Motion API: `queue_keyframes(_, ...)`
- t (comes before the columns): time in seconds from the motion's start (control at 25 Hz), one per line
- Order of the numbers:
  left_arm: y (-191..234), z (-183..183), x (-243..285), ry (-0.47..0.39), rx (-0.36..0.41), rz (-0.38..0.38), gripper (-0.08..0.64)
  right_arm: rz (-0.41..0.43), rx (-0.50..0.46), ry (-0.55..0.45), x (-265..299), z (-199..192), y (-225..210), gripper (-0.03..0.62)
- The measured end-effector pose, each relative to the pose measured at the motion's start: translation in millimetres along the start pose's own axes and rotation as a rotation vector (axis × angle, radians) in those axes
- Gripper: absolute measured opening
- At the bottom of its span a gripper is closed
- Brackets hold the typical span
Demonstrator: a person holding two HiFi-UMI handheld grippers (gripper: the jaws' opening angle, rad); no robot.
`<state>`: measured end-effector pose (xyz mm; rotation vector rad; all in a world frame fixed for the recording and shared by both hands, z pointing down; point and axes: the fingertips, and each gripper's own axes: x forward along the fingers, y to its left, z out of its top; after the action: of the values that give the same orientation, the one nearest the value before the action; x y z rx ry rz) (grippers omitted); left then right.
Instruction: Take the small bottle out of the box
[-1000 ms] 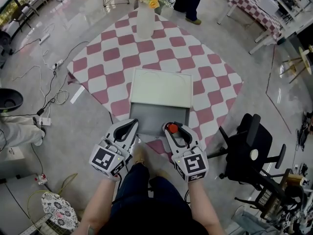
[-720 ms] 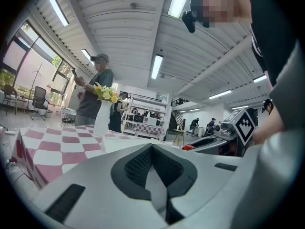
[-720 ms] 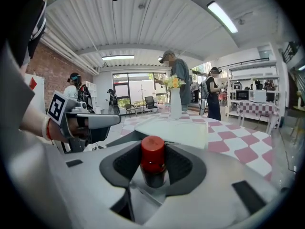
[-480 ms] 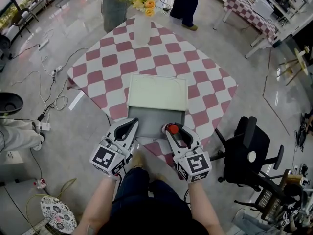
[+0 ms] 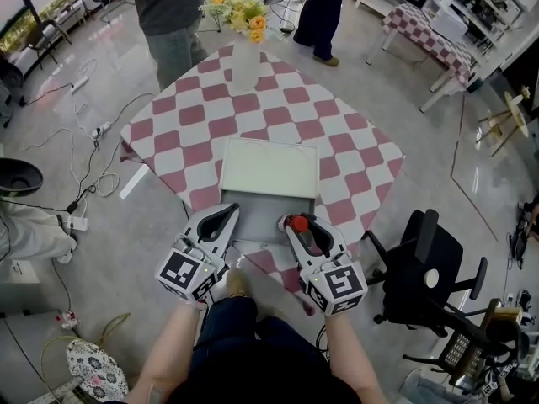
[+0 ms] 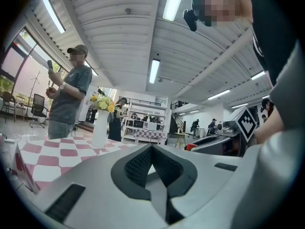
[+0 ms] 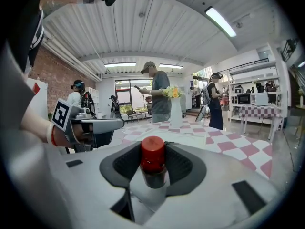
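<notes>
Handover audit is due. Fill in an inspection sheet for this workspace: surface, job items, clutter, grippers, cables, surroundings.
Surface: table under a pink-and-white checked cloth.
Job's things: box with its lid open, grey inside bare where visible; small bottle with a red cap, upright between the right gripper's jaws.
Clutter: vase of flowers at the table's far corner; nothing else seen.
Grippers: left gripper shut, empty; right gripper shut on the small bottle, at the box's near edge.
Cables: cables and a power strip on the floor left of the table.
Surroundings: office chair to the right; two people standing beyond the table.
</notes>
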<state>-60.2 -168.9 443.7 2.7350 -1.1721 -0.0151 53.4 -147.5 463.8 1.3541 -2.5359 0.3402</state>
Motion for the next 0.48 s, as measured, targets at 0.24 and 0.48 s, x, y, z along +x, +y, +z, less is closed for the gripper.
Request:
queue_keyframes(0.24,4,13,-7,-0.020,0.005,0.035,0.012,0.021,0.003,-0.024,-3,13,3,0.150)
queue_keyframes(0.48,2,21,-11,-0.041,0.011,0.056,0.012,0.042,-0.010,-0.045,-8,26,5,0.150)
